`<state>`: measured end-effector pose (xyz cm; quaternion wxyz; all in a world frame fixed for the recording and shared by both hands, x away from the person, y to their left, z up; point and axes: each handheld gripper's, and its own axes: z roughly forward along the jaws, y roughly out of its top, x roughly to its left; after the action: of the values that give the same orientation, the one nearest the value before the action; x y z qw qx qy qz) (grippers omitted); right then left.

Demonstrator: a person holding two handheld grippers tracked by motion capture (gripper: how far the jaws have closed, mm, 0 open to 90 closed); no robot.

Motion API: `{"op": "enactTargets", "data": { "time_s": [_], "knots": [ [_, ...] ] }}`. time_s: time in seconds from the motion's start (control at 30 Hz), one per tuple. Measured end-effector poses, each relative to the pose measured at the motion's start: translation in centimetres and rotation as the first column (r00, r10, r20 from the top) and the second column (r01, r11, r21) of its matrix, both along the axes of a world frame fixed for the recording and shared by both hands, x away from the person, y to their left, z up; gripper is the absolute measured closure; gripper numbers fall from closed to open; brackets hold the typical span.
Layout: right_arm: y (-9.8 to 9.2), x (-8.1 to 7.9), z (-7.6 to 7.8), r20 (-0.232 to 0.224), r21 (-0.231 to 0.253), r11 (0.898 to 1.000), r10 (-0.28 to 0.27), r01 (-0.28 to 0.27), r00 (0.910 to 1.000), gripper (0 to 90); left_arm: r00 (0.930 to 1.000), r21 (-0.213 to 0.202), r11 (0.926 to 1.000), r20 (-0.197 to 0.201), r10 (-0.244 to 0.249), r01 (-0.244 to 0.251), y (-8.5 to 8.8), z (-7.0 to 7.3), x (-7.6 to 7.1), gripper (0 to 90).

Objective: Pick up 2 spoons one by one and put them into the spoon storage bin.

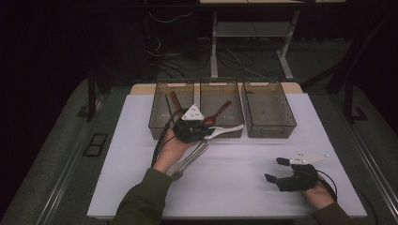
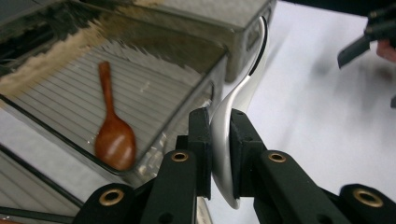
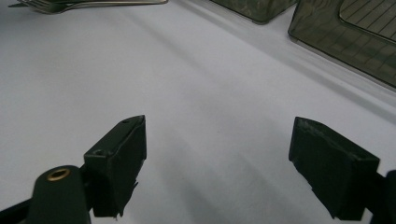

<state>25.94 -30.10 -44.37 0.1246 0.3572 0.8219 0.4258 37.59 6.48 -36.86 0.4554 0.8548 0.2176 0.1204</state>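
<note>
My left claw (image 2: 219,154) grips a white spoon (image 2: 233,116) tightly, just in front of the middle bin (image 1: 220,131) at the worktop's far edge. My right claw (image 3: 233,168) rests wide open, empty, near the front right corner.

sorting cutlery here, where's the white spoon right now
The white spoon is clamped in the left gripper, at the front edge of the middle bin, which holds a wooden spoon.

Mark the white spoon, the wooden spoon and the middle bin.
White spoon (image 2: 223,154), left gripper view, handle between the pads.
Wooden spoon (image 2: 115,142), left gripper view, bowl.
Middle bin (image 1: 220,133), high view, near wall.
</note>
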Motion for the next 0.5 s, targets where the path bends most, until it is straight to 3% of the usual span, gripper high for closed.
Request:
{"op": "enactTargets", "data": {
  "time_s": [0.5],
  "knots": [
    [0.0,0.0,0.0,-0.002,0.001,1.0,-0.001,0.001,1.0,18.9,0.9988,0.039,0.998,0.001,0.049,-0.049,-0.5,1.0,3.5,80.3]
  ]
}}
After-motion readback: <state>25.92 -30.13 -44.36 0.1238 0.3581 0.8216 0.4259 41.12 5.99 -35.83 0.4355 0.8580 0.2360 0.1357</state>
